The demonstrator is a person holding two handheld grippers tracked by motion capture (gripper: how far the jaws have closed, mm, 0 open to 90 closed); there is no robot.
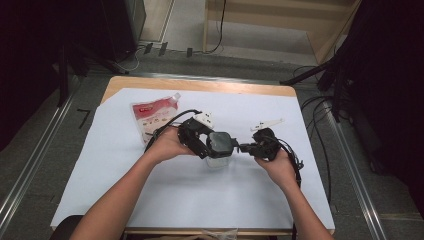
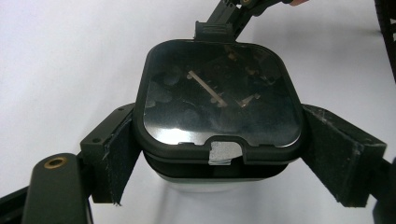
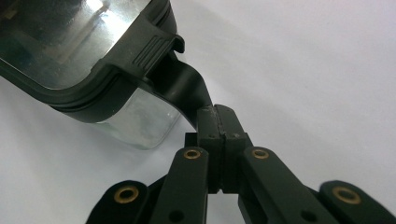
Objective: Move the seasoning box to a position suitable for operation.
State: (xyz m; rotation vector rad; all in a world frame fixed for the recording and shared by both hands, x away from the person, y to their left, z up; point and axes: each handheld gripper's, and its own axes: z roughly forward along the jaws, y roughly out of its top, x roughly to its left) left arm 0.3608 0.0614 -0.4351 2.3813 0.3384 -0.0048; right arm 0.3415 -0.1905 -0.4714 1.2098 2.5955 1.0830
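Two grippers meet at one clear container (image 1: 219, 159) standing on the white sheet (image 1: 165, 200) that covers the table, near its middle. Left gripper (image 1: 212, 147) has its jaws set on opposite sides of the container, just under the black lid (image 2: 218, 100), with the padded faces pressed against the walls, so it grips the body. Lid is a rounded square with a glossy dark window and sits level on the container; a small grey patch shows at its near edge. Right gripper (image 1: 243, 148) comes in from the right, jaws closed tight on the black latch tab (image 3: 187, 88) that hangs from the lid's far edge. Red-and-white spouted pouch (image 1: 154, 116) lies flat on the sheet behind the left hand (image 1: 167, 145), well apart from the container.
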